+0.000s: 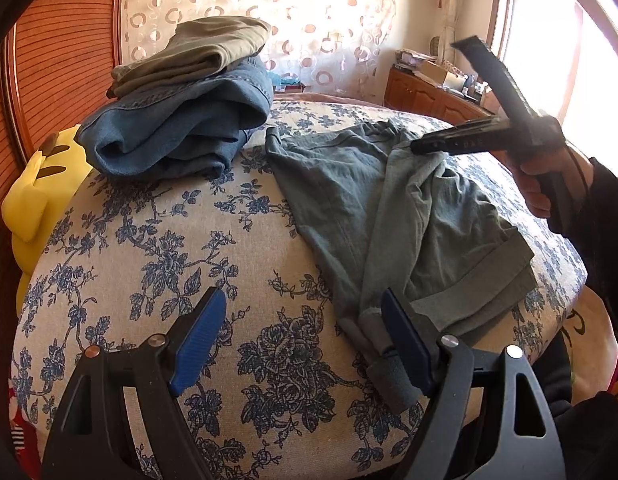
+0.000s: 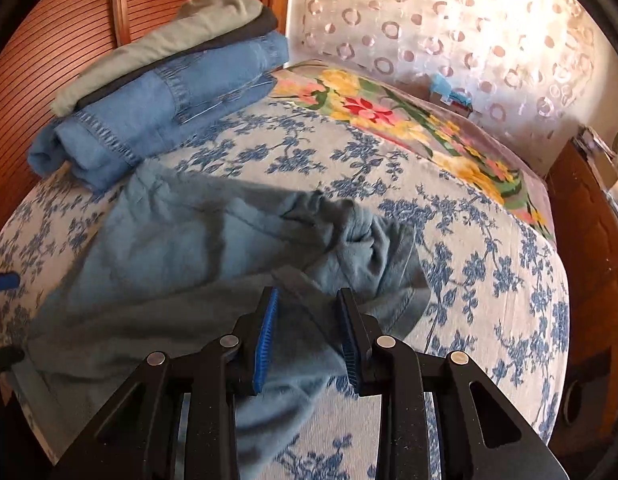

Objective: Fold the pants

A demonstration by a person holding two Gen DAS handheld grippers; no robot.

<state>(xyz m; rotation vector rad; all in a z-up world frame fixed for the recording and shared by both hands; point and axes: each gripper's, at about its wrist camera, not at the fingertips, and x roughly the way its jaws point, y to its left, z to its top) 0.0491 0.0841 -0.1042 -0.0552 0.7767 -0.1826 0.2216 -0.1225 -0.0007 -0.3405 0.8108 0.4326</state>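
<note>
Right gripper low over grey-blue pants, cloth between its blue pads, which stand slightly apart. Pants rumpled across the bed's near-left part on a blue-flowered cover. Folded jeans stacked under an olive garment at the far-left corner.

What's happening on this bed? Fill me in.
A person is folding pants with a handheld gripper in each hand. The grey-green pants lie rumpled on the floral bedspread. The right gripper has its jaws partly closed around a raised fold of the fabric, though a firm pinch cannot be confirmed. The left gripper sits with open jaws at the near edge of the pants, gripping nothing. A stack of folded clothes, topped by an olive pair, sits by the headboard.
</note>
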